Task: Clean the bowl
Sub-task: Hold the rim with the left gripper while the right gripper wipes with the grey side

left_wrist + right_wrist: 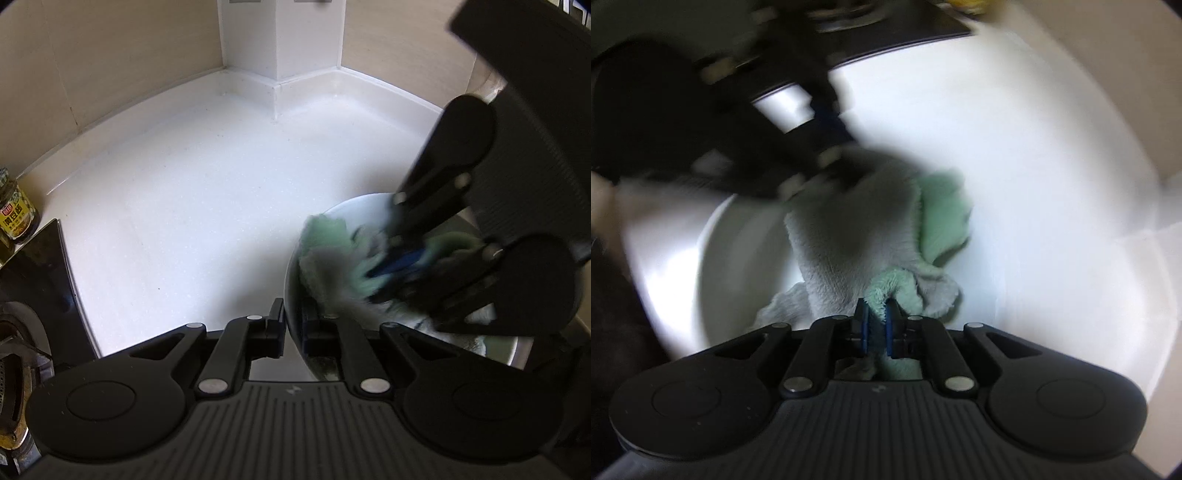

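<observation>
A white bowl (295,273) is held tilted above the white counter; my left gripper (293,332) is shut on its near rim. My right gripper (391,266) comes in from the upper right and is shut on a green and grey cloth (325,251) pressed inside the bowl. In the right wrist view the right gripper (877,325) pinches the cloth (857,243) against the bowl's inner wall (738,258). The left gripper (820,122) shows there, blurred, at upper left. The image is motion-blurred.
White counter (192,206) runs back to a beige tiled wall with a white corner column (280,40). A sauce jar (14,214) stands at far left beside a black gas stove (29,314). A steel sink edge (521,354) shows at right.
</observation>
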`<action>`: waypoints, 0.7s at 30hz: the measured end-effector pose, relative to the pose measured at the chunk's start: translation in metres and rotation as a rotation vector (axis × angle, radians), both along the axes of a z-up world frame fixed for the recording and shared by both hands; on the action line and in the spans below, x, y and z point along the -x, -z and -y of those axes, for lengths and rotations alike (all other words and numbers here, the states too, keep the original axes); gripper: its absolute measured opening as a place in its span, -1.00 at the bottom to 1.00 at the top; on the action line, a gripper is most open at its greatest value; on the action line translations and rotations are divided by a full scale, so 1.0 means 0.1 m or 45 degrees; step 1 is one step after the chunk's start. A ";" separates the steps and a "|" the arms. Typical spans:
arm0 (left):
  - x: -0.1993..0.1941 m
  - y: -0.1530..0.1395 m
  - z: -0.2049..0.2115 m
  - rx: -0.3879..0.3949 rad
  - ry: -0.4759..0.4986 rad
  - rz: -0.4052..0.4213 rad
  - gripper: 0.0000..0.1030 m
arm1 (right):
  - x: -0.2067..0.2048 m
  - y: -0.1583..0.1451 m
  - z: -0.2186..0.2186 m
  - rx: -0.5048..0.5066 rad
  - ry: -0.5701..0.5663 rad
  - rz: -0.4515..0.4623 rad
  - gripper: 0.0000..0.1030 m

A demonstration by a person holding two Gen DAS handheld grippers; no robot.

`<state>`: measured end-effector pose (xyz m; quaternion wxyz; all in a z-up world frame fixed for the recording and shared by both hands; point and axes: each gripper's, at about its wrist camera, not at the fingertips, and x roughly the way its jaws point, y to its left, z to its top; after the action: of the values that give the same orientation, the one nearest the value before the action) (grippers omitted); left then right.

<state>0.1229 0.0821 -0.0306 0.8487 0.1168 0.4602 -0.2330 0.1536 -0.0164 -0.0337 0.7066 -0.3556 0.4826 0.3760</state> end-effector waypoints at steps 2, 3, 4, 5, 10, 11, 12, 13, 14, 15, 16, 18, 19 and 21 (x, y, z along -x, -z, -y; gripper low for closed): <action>-0.01 0.00 0.00 0.000 0.001 -0.002 -0.89 | 0.01 0.02 -0.09 -0.076 0.020 0.011 -0.86; -0.01 0.00 -0.01 0.005 0.001 -0.003 -0.89 | 0.03 0.02 -0.09 -0.094 0.015 -0.006 -0.86; -0.01 0.00 -0.01 0.008 0.001 -0.004 -0.89 | 0.06 0.00 -0.08 -0.129 -0.003 -0.063 -0.86; -0.01 0.00 -0.01 0.013 0.002 -0.007 -0.89 | 0.09 -0.02 -0.06 -0.149 -0.024 -0.125 -0.87; 0.01 0.00 0.01 0.003 0.020 -0.001 -0.88 | 0.17 -0.02 0.08 0.031 -0.121 -0.125 -0.89; 0.01 0.00 0.02 -0.002 0.022 0.001 -0.88 | 0.12 -0.02 0.08 0.050 -0.089 -0.076 -0.89; 0.01 0.00 0.02 -0.006 0.023 0.001 -0.89 | 0.06 0.00 0.06 0.054 -0.042 -0.019 -0.90; 0.00 0.00 0.03 -0.009 0.023 0.000 -0.89 | 0.03 0.00 0.04 0.029 -0.021 -0.005 -0.89; 0.00 0.00 0.03 -0.010 0.023 -0.002 -0.89 | 0.02 0.01 0.01 -0.017 0.003 0.003 -0.88; -0.01 0.00 0.03 -0.009 0.025 -0.004 -0.89 | 0.02 0.01 -0.04 -0.090 0.030 -0.010 -0.88; -0.01 0.00 0.02 -0.008 0.025 -0.006 -0.89 | 0.05 0.01 -0.07 -0.145 0.034 -0.048 -0.87; -0.01 0.00 0.01 0.002 0.027 -0.011 -0.88 | 0.17 -0.01 -0.09 -0.183 -0.028 -0.126 -0.87; -0.01 0.00 0.01 0.008 0.030 -0.013 -0.88 | 0.21 -0.01 -0.08 -0.180 -0.061 -0.166 -0.87; 0.00 0.00 0.02 0.002 0.037 -0.009 -0.87 | 0.30 -0.02 -0.01 -0.099 -0.155 -0.223 -0.89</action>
<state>0.1227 0.0797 -0.0304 0.8438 0.1220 0.4612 -0.2459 0.1238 -0.0153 -0.0317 0.6508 -0.3223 0.5050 0.4664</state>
